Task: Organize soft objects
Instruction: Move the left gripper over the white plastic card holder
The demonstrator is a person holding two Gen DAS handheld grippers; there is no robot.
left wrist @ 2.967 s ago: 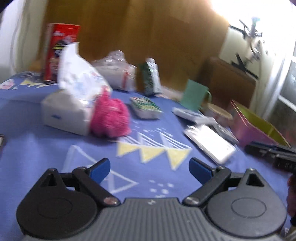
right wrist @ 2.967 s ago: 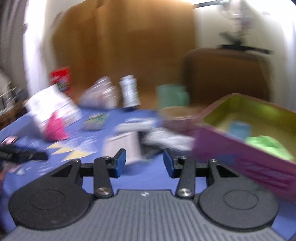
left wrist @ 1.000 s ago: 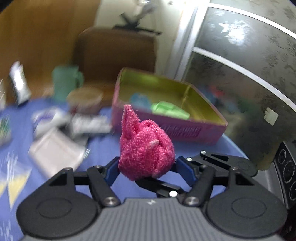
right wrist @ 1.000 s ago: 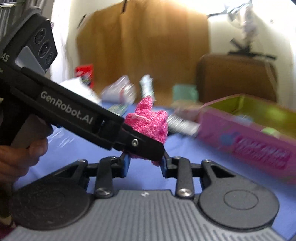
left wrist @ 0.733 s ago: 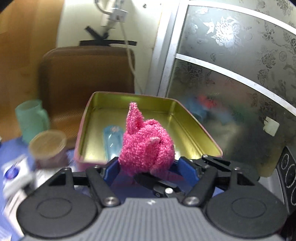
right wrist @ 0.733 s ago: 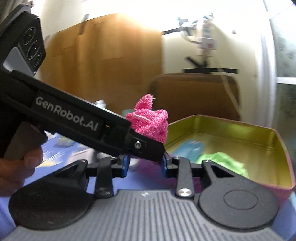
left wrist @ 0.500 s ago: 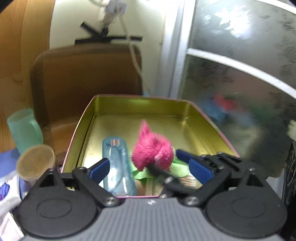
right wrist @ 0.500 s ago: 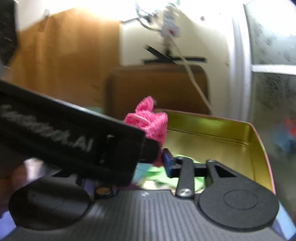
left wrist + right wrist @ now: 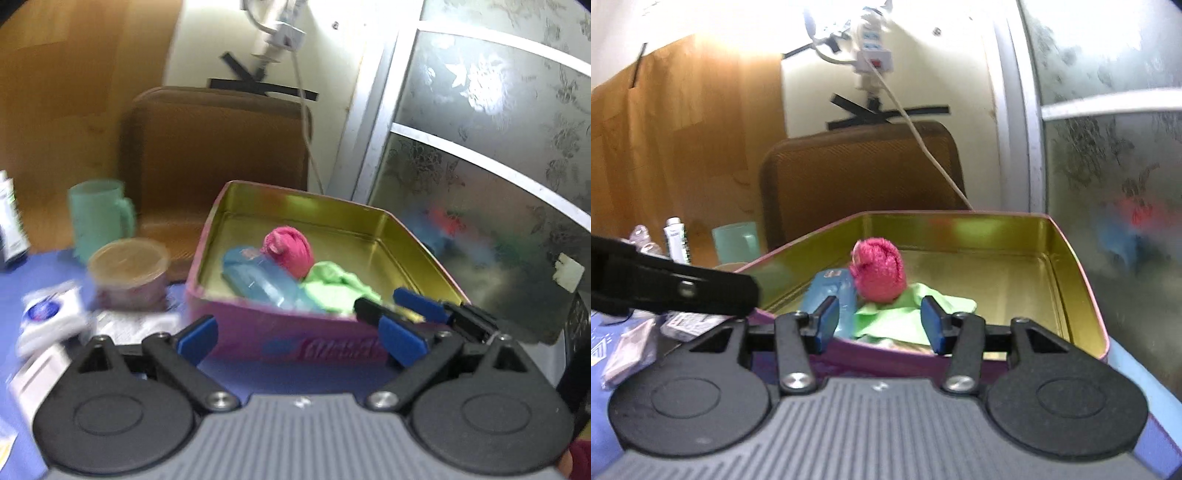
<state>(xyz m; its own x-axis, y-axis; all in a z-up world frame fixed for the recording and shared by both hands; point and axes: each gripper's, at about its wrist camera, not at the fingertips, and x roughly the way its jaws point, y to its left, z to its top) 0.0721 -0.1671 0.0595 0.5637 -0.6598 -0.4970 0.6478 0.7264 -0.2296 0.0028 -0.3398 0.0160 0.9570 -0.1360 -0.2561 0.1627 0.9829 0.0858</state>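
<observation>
Gone from both sets of fingers, the pink fuzzy ball (image 9: 289, 252) that both grippers were holding a second ago now lies inside the gold-lined tin (image 9: 400, 242). It sits toward the back of the tin, resting against a pale blue packet (image 9: 258, 280) and a crumpled green cloth (image 9: 338, 284).

Over that second the left gripper (image 9: 301, 334) has spread its jaws, and they stand wide and released, with nothing between the blue pads; ahead of them is the tin's pink front wall with its blurred lettering. From the left wrist camera, the right gripper's (image 9: 879, 319) blue-tipped fingers poke in just past the left gripper's right-hand pad, over the tin's front right corner. The right gripper's jaws have also been opening and now stand partly apart and empty; the ball lies beyond and slightly above the gap between them in the right wrist view, well clear of either pad, with the green cloth spread just past the tips.

Off to the left of the left gripper's fingers stand a mint green mug (image 9: 99, 218) and a round tub with a tan lid (image 9: 127, 271). White packets (image 9: 51, 321) lie blurred on the blue tablecloth (image 9: 22, 271) nearer the left pad. A brown chair back (image 9: 864, 173) rises behind the tin.
</observation>
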